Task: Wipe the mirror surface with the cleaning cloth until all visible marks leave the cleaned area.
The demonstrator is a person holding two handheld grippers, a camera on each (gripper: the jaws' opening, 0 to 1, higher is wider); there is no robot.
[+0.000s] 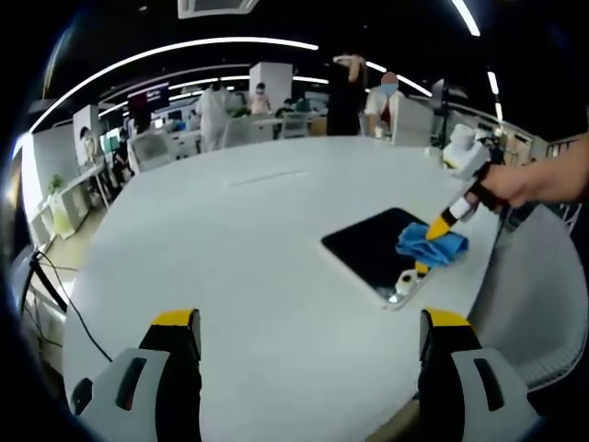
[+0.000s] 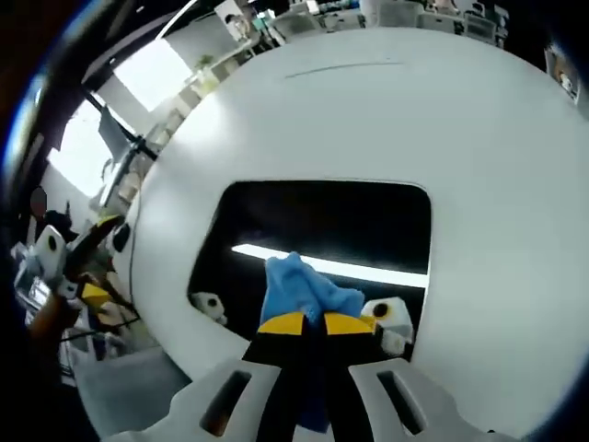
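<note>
Well inside mirror edges (cloth)

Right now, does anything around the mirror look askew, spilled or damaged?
Nothing stands out. The mirror lies flat on the white table, near its edge. The right gripper is shut on the blue cloth, pressing it onto the glass. No spill or crack shows.

A large round white table is set in an open-plan office. Long curved light strips are mounted on a dark ceiling. Desks and white chairs are ranged behind the table, where several people are seen. Black cables are trailed beside the table's edge.
</note>
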